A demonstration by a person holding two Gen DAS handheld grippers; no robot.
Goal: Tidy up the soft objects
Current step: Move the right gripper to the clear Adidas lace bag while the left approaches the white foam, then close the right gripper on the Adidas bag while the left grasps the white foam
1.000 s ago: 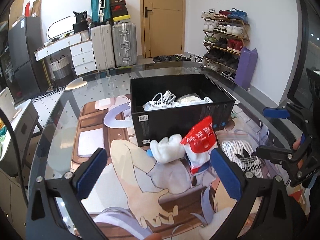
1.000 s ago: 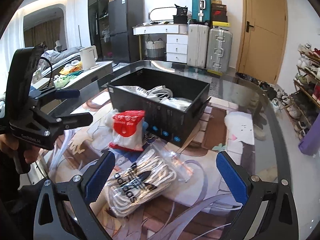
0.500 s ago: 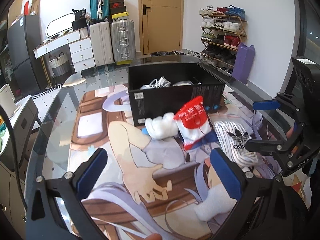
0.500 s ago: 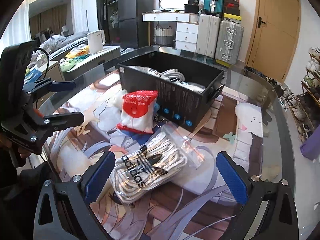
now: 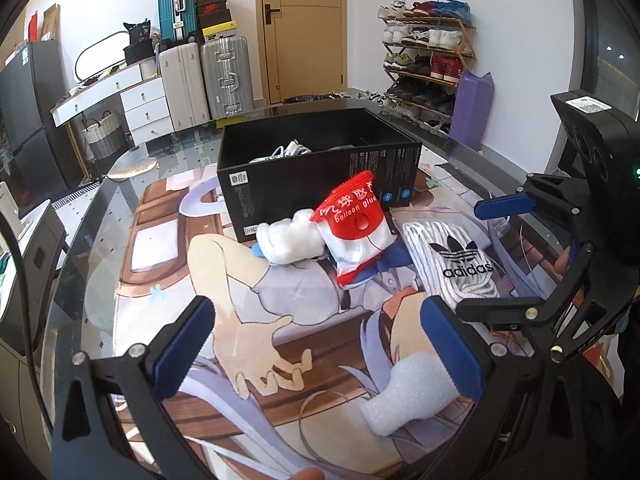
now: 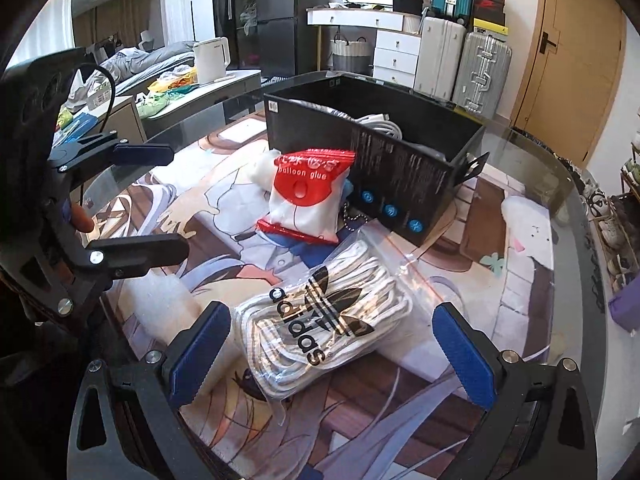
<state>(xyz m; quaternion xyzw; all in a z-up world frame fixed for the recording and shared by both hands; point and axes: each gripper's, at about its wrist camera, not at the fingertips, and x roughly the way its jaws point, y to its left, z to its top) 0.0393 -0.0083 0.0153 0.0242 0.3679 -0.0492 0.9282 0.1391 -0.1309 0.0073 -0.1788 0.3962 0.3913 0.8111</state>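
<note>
- Both claws hang with fingers spread wide and empty: the right gripper (image 6: 330, 354) low over the adidas lace bag (image 6: 326, 320), the left gripper (image 5: 320, 346) above the printed mat (image 5: 172, 280).
- Since a second ago both have pulled back from the black box (image 5: 320, 172), which looks smaller now, and the soft things on the mat lie further ahead.
- Red balloon glue pack (image 5: 356, 228) leans by the box, touching the white plush (image 5: 288, 236).
- Only the left view shows the white foam piece (image 5: 408, 396) clearly; the right view alone shows a bead chain (image 6: 352, 216).
</note>
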